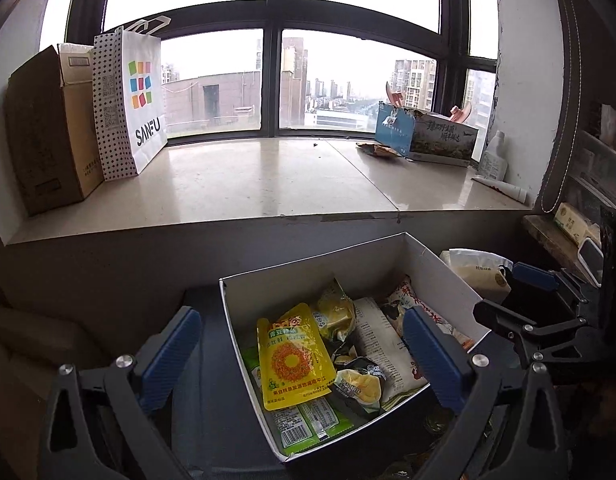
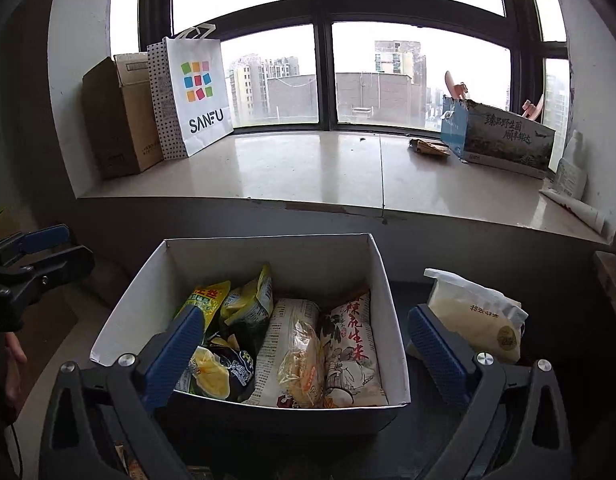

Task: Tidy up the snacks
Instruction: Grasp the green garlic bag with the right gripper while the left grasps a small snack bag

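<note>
- Left wrist view: left gripper (image 1: 302, 354) has blue ribbed pads spread wide, nothing between them but air; it hangs over the open white cardboard box (image 1: 440, 268) of snacks, left pad outside the box's left wall, right pad over the packets.
- Box contents here: yellow stand-up pouch with an orange ring print (image 1: 294, 356) on top, a yellow-and-dark small packet (image 1: 358, 388) beside it, a long white printed bag (image 1: 382, 344), a green flat packet (image 1: 304, 426) at the bottom edge.
- Right gripper (image 1: 512, 292) shows at the right edge, beside the box; its state is not readable from here.
- Step, my guess: choosing the first packet. Best to come down on the yellow pouch, top-most and loose, and pinch its flat face, not a corner.
- Right wrist view: right gripper (image 2: 306, 344) with fingers wide apart and empty; left pad over the box's left half, right pad outside the right wall.
- The box (image 2: 120, 312) looks crowded; white bag with red characters (image 2: 350, 344) lies by the right wall, clear bag of yellowish crisps (image 2: 302, 364) on the long white one.
- White sack of pale grain (image 2: 476, 316) stands outside the box, just beside the right pad.
- Pale stone windowsill (image 2: 308, 172) beyond: brown carton (image 2: 120, 120), white shopping bag with coloured squares (image 2: 198, 92), open blue printed box (image 2: 500, 136); contents hidden.
- Risk: packets overlap, so a deep pinch may lift two.
</note>
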